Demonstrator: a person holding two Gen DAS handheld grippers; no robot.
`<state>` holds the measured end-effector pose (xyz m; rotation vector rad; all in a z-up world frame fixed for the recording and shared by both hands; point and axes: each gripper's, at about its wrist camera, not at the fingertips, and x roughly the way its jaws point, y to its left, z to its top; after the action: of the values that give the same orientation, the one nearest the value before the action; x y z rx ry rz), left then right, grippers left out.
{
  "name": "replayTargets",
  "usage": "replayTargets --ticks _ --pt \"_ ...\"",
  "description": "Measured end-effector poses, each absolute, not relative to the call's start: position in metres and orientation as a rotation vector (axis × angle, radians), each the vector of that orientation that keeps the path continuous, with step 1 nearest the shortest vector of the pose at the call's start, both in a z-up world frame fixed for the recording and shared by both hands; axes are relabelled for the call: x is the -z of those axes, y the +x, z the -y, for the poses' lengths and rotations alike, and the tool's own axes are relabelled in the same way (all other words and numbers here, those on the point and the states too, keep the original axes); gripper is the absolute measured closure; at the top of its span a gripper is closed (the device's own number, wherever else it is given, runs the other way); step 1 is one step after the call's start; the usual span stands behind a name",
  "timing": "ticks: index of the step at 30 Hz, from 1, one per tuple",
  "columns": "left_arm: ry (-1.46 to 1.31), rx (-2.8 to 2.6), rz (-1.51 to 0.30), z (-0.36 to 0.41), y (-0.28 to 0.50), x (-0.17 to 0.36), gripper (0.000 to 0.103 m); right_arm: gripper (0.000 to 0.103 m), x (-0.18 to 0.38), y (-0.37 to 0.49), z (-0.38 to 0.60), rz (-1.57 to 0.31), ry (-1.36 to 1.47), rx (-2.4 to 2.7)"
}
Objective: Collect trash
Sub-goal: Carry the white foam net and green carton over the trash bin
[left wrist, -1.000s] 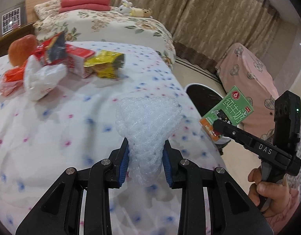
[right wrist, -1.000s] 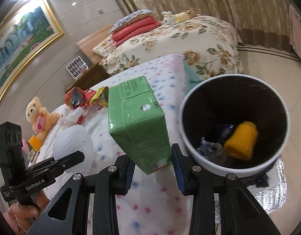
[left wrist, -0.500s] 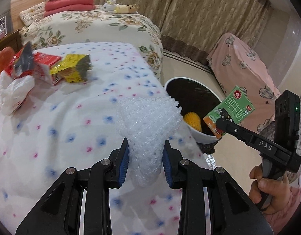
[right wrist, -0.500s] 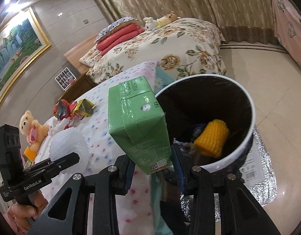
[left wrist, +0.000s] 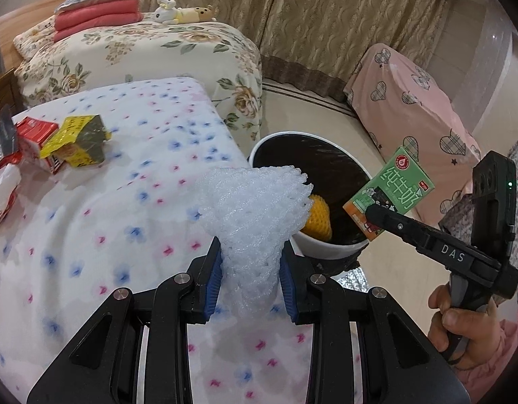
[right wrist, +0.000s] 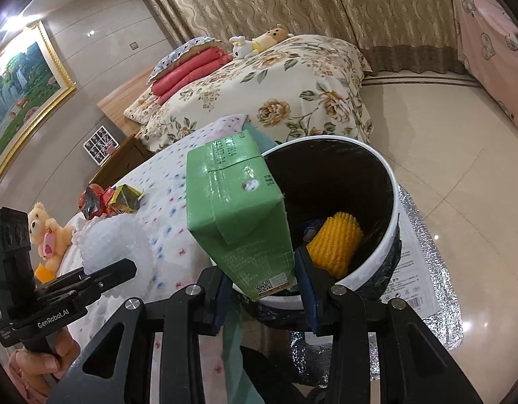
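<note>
My left gripper (left wrist: 250, 279) is shut on a white foam net sleeve (left wrist: 255, 208), held over the bed's edge beside the white trash bin (left wrist: 326, 250). My right gripper (right wrist: 264, 289) is shut on a green milk carton (right wrist: 238, 212), held at the near rim of the bin (right wrist: 392, 215). The carton also shows in the left wrist view (left wrist: 392, 190), the foam net in the right wrist view (right wrist: 119, 242). A yellow foam net (right wrist: 334, 242) lies inside the bin.
Red and yellow snack wrappers (left wrist: 73, 139) and a white plastic bag (left wrist: 1, 181) lie on the dotted bedspread (left wrist: 107, 219). A floral bed (left wrist: 141, 54) stands behind. A teddy bear (right wrist: 45, 232) sits on the bed. A silver foil mat (right wrist: 424, 289) lies under the bin.
Both grippers have moved right, toward the bin. The bin is now closer in both views; the carton has reached its near rim, and the foam net is near its left side.
</note>
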<state>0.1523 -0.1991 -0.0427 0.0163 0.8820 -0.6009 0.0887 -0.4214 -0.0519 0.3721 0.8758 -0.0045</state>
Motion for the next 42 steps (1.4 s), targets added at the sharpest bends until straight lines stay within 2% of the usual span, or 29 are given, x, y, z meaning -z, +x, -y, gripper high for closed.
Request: replayTargets --ticks 42 --pt "0.095 0.645 -0.912 0.266 0.196 0.047 0.071 0.066 0.057 0.121 0.458 -0.924 0.356 0.055"
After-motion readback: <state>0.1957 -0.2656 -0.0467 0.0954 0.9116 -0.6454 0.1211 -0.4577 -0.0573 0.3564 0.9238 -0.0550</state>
